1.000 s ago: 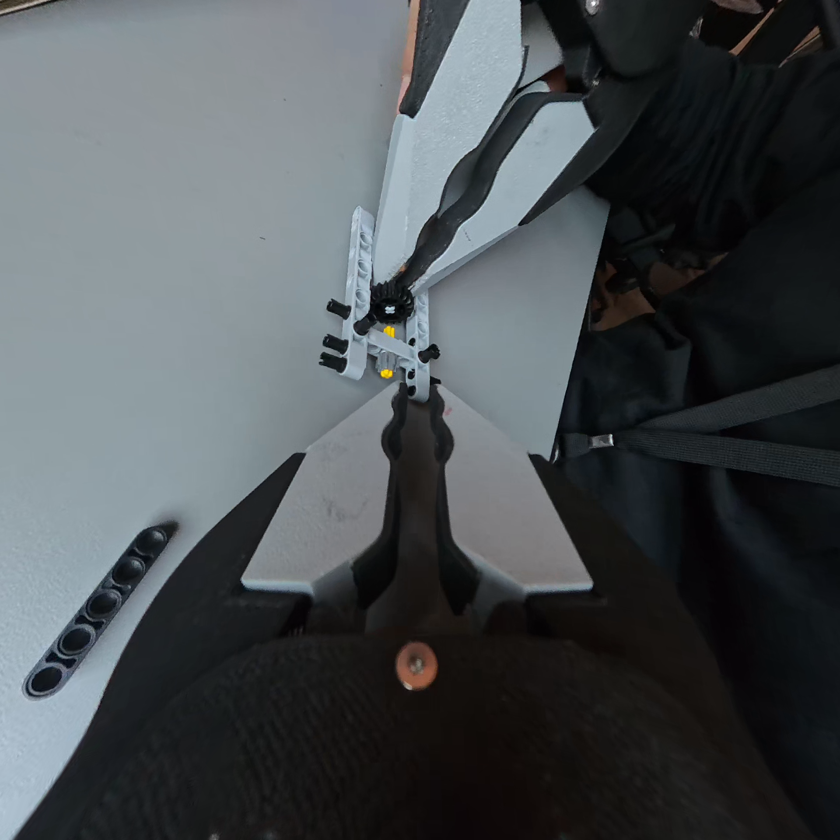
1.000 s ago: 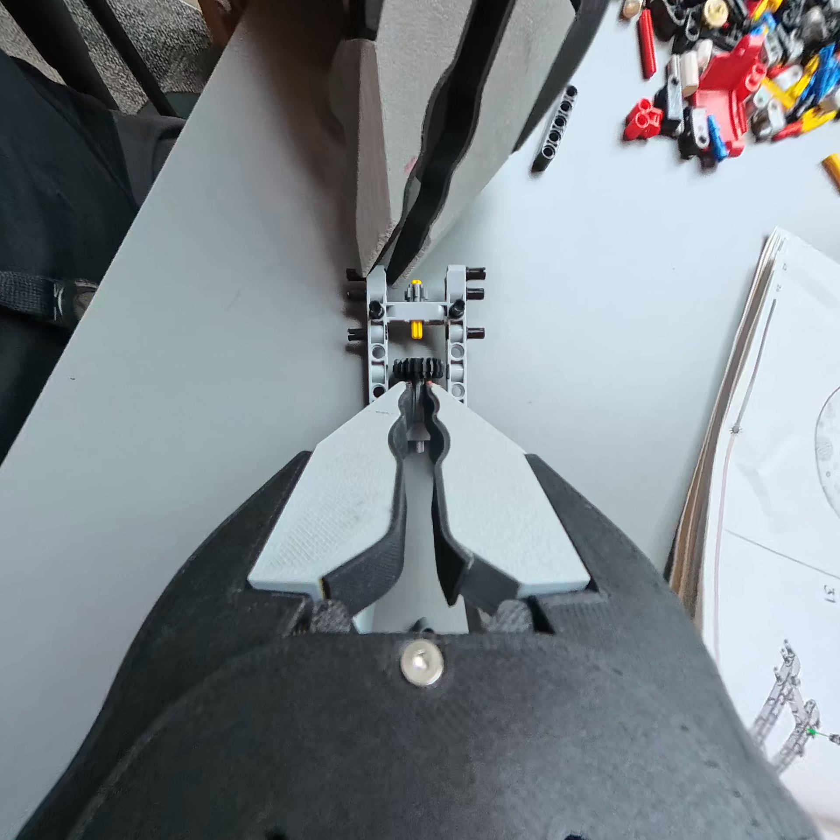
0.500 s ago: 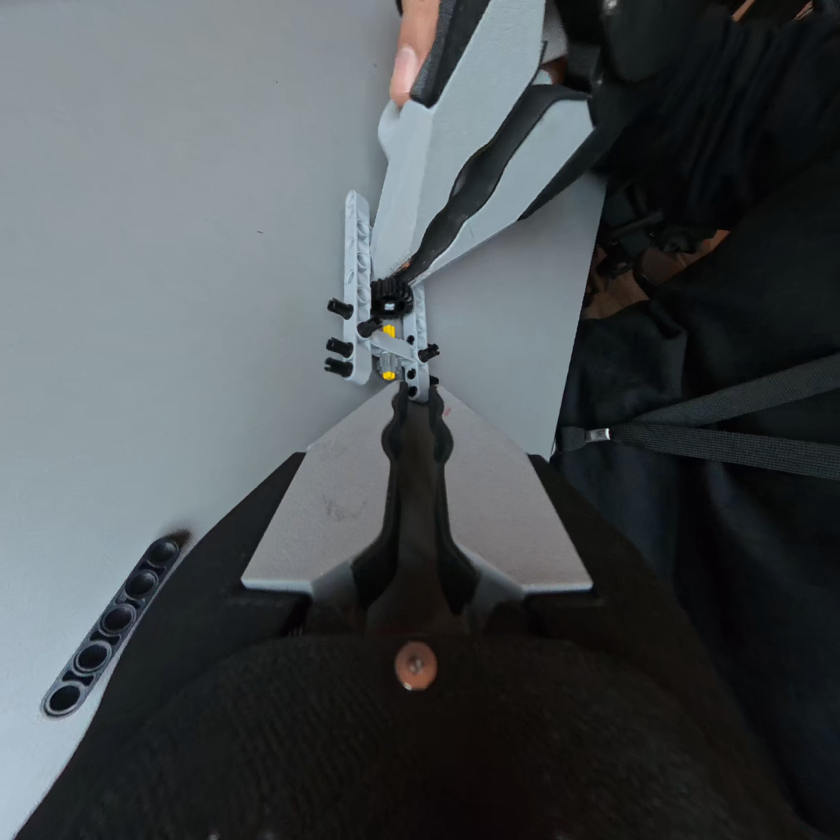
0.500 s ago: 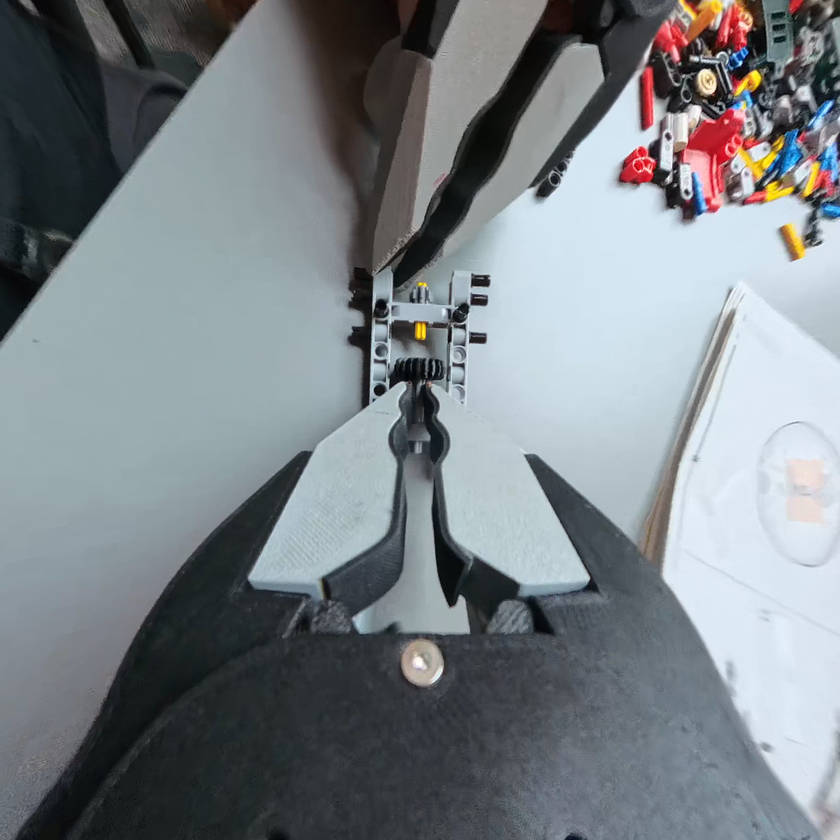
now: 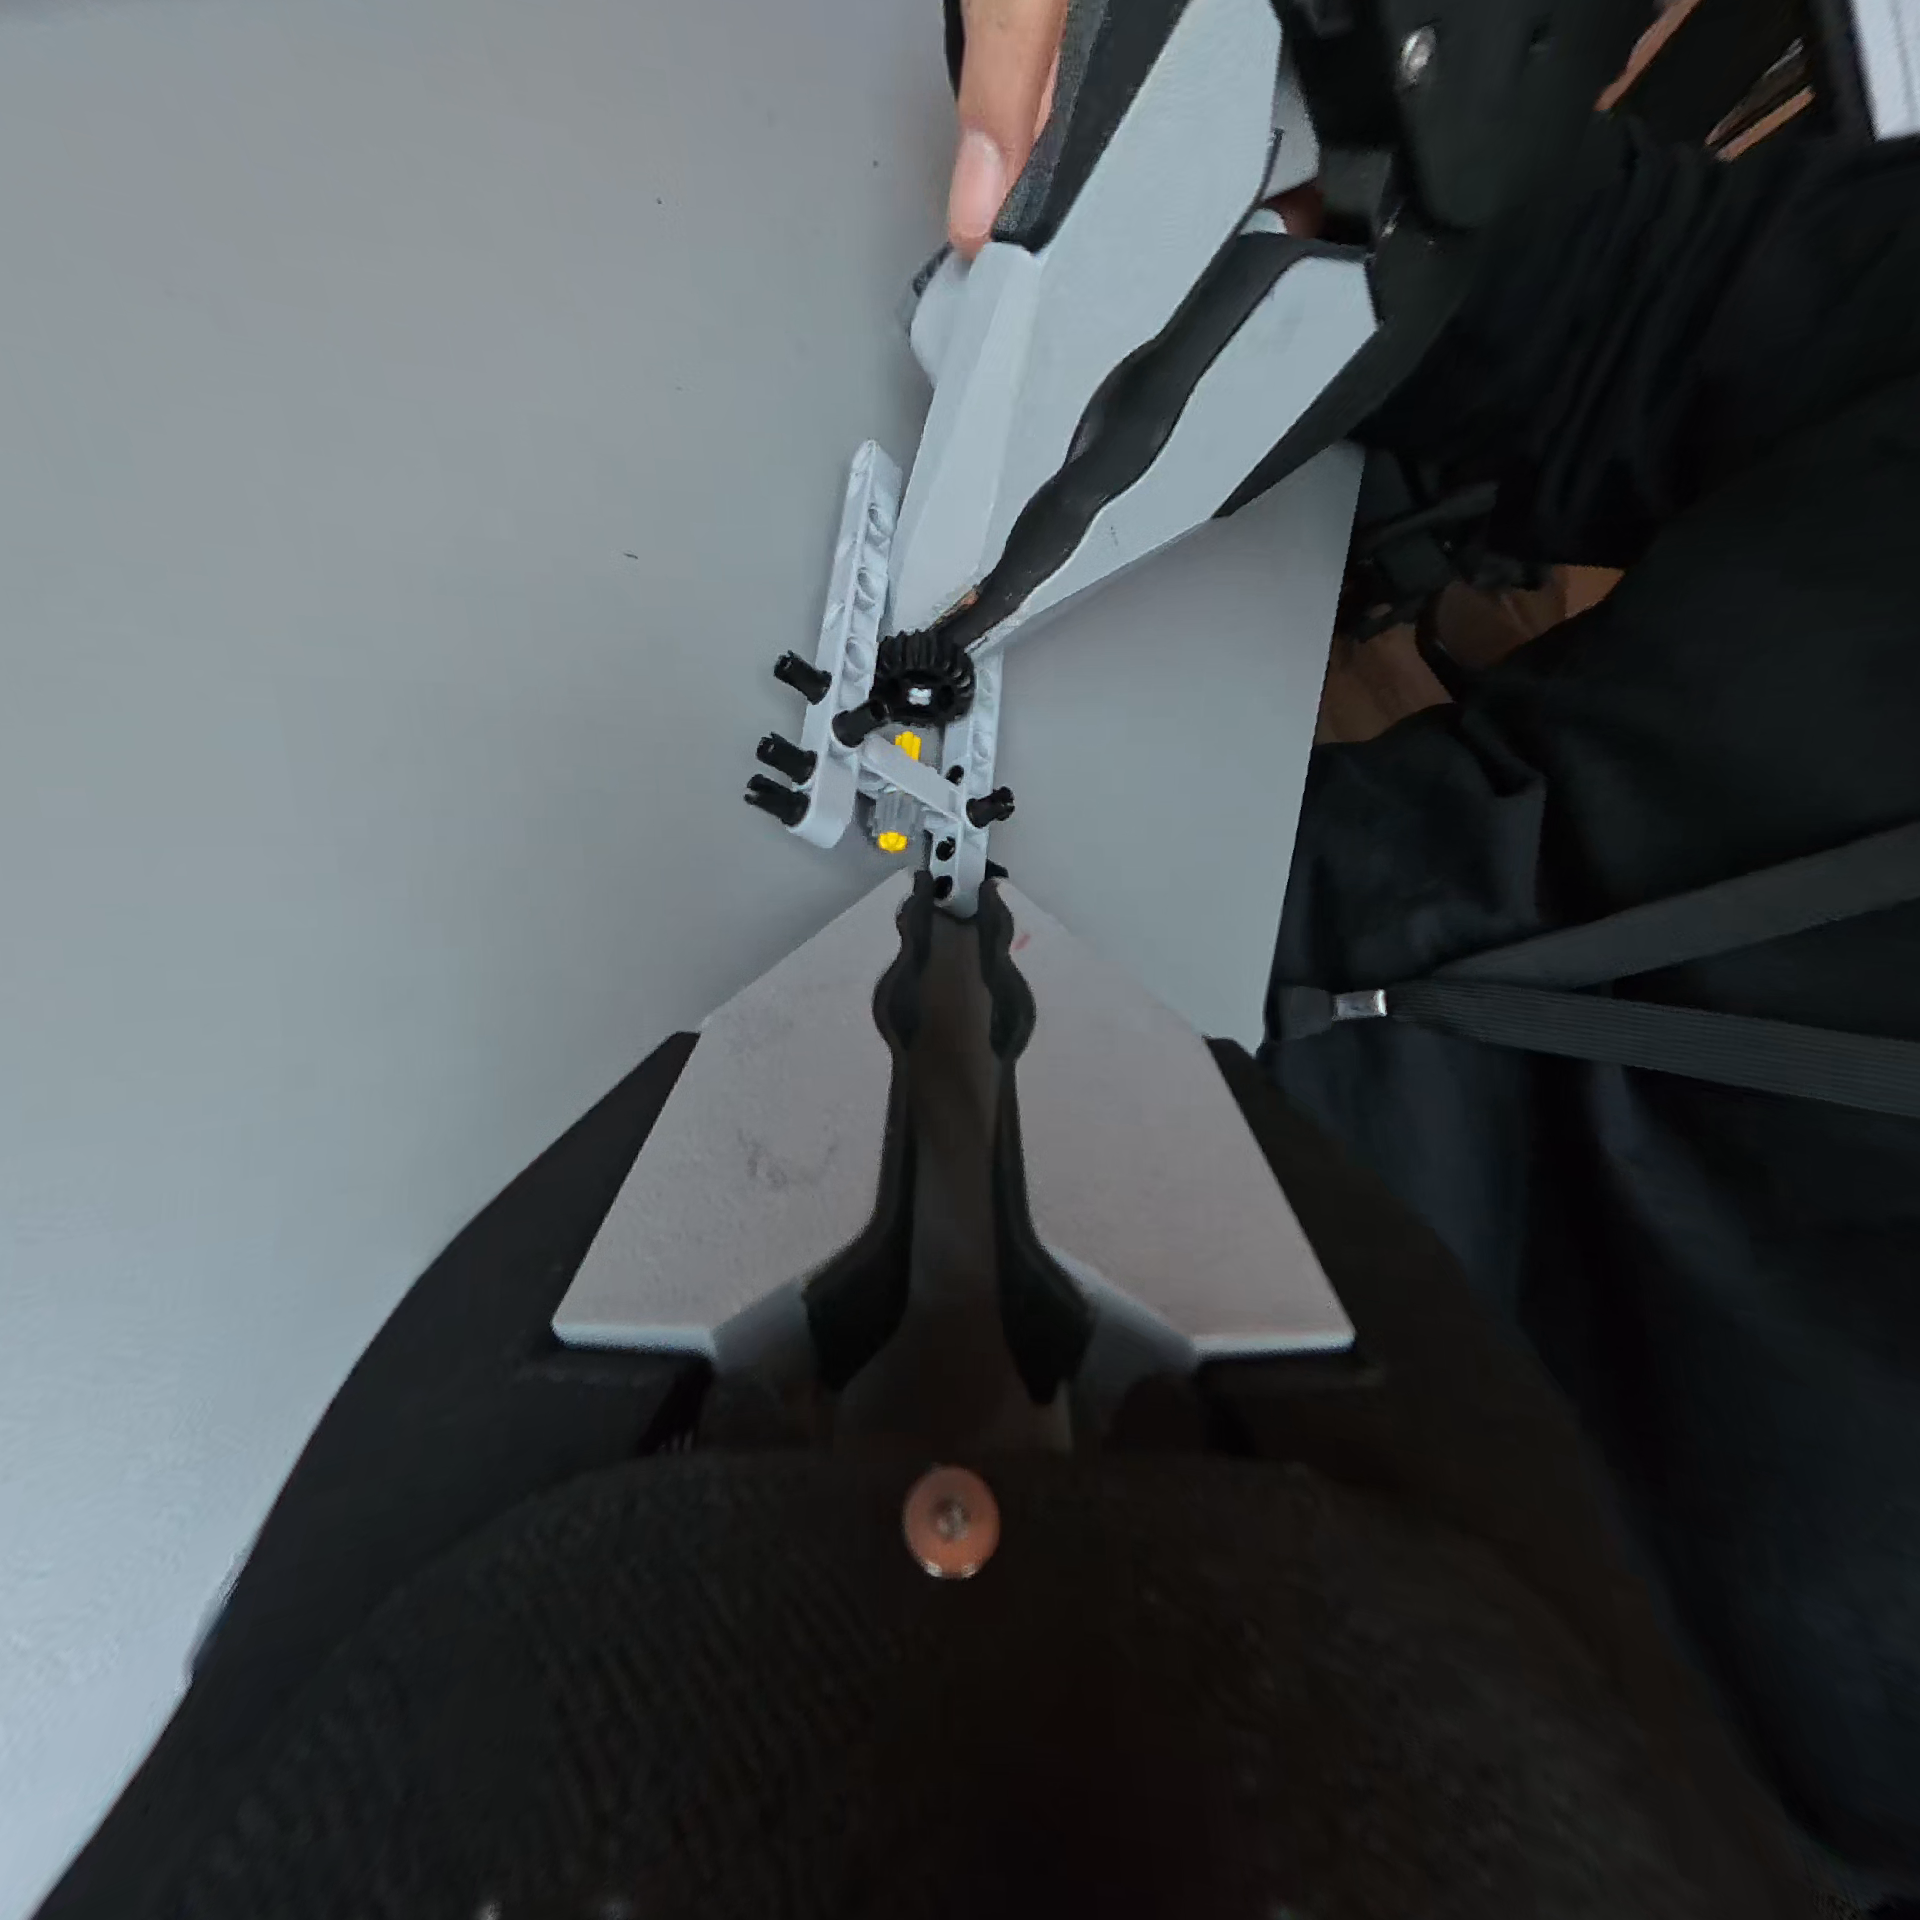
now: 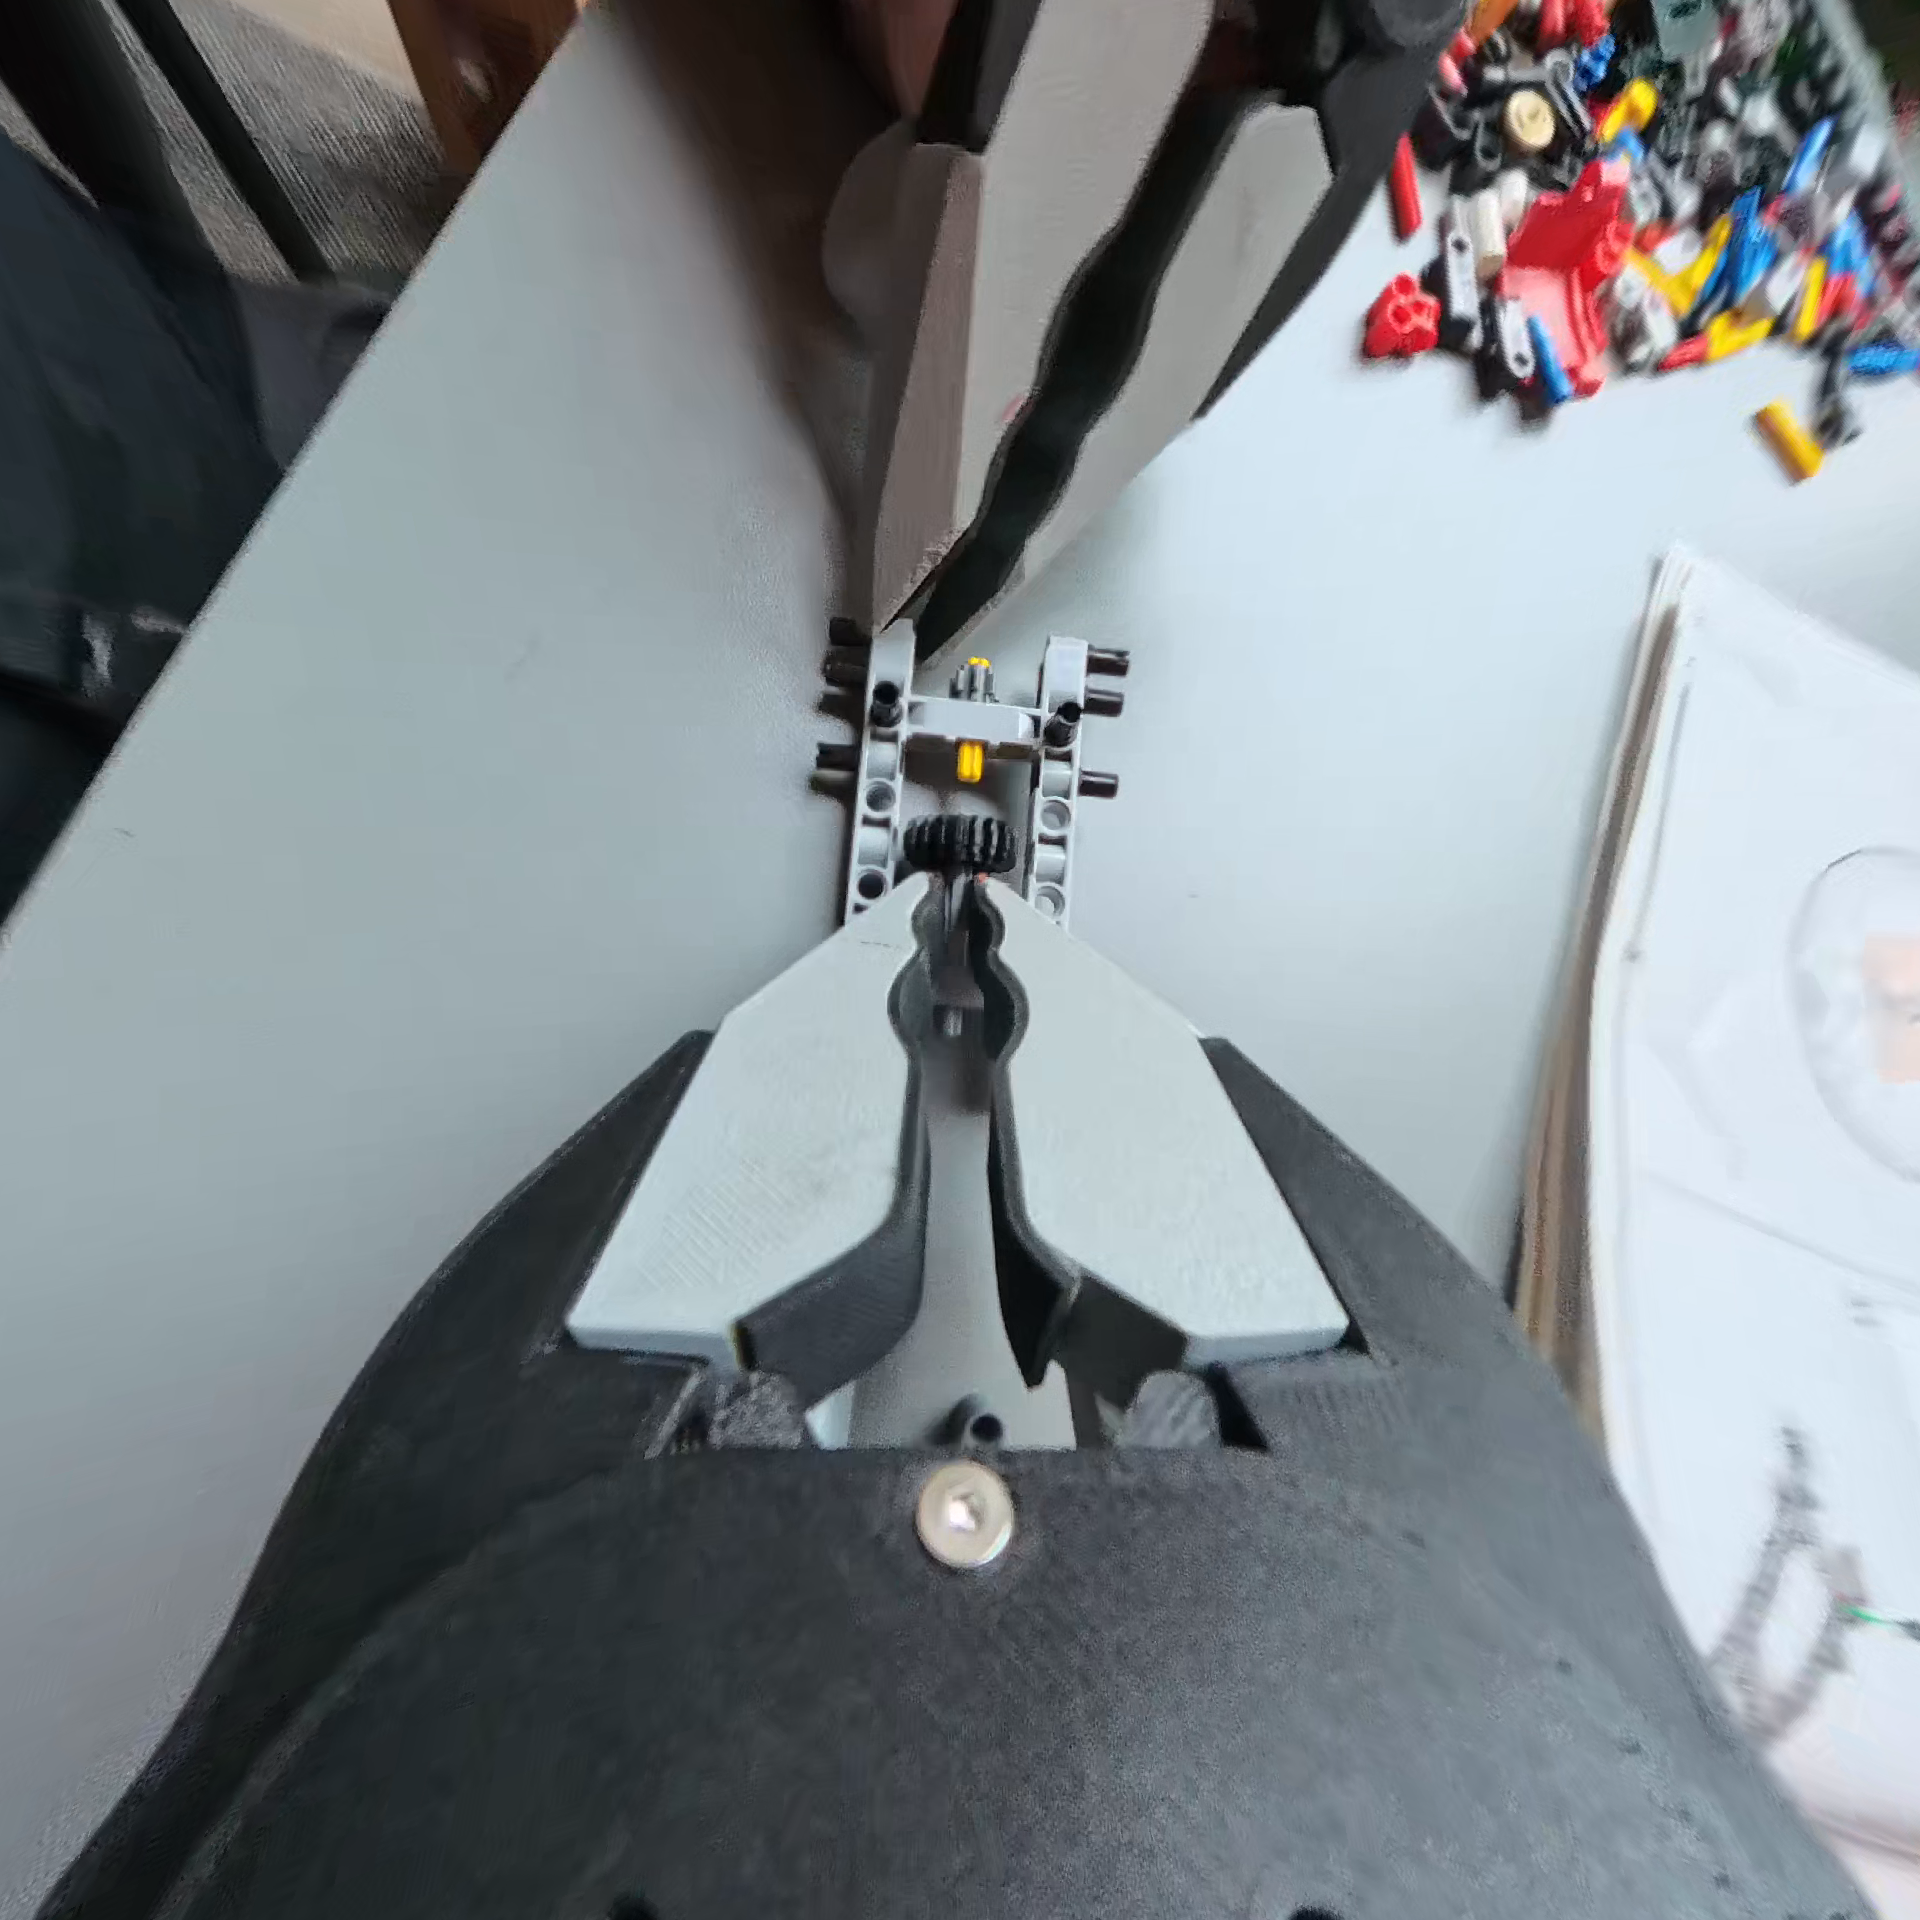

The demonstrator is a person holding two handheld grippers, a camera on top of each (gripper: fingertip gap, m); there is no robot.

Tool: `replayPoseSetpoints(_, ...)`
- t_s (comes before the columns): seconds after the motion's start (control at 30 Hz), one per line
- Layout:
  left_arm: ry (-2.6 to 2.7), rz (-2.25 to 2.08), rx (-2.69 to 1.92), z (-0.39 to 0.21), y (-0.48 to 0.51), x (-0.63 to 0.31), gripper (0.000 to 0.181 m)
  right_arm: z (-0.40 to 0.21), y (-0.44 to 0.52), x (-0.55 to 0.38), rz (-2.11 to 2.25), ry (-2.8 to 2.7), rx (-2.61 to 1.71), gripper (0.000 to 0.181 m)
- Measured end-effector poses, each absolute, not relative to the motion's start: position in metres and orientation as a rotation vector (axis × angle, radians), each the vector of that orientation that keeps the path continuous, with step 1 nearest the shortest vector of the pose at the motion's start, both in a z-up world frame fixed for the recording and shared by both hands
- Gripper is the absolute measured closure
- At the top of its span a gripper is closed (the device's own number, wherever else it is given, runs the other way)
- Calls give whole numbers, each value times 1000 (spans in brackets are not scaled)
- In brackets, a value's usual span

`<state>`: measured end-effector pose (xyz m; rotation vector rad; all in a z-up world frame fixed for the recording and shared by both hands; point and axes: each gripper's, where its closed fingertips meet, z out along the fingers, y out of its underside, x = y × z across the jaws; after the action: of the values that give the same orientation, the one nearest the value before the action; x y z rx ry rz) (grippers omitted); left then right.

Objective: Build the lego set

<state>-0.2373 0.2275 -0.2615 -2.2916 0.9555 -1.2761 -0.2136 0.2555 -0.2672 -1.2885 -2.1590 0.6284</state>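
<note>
Right wrist view, nearest first: the right gripper (image 6: 954,914) has its tips pinched on the short axle behind the black gear (image 6: 958,840), which sits between the two grey beams of the frame assembly (image 6: 883,769). The frame is held just above the desk (image 6: 436,727), near its left edge. At the frame's far end, the left gripper (image 5: 951,902) is pressed together on the tip of one beam. Farther off, toward the desk's far right corner, lies the pile of loose parts (image 6: 1621,239), with the instruction booklet (image 6: 1766,1091) along the right edge.

The likely trouble is misalignment: only a corner of the frame is gripped, so a push on the axle may twist it or pop its black pins (image 6: 1099,707) loose.
</note>
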Motion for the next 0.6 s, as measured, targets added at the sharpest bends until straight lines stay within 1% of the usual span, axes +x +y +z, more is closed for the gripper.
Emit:
replayPoseSetpoints(0.23, 876, -1308, -2276, -256, 233, -238, 175, -266, 252, -209, 997, -2020, -1704, 180)
replayPoseSetpoints(0.4, 891, -1234, -2310, -263, 234, -241, 176, -259, 256, -214, 816, -1986, -1492, 179)
replayPoseSetpoints(0.47, 864, -1211, -2300, -262, 238, -244, 176, -259, 256, -214, 765, -1972, -1466, 173)
replayPoseSetpoints(0.57, 892, -1195, -2299, -263, 236, -244, 176, -254, 256, -215, 794, -1912, -1437, 169)
replayPoseSetpoints(0.6, 900, -1191, -2298, -263, 236, -243, 176, -256, 256, -213, 814, -1913, -1456, 171)
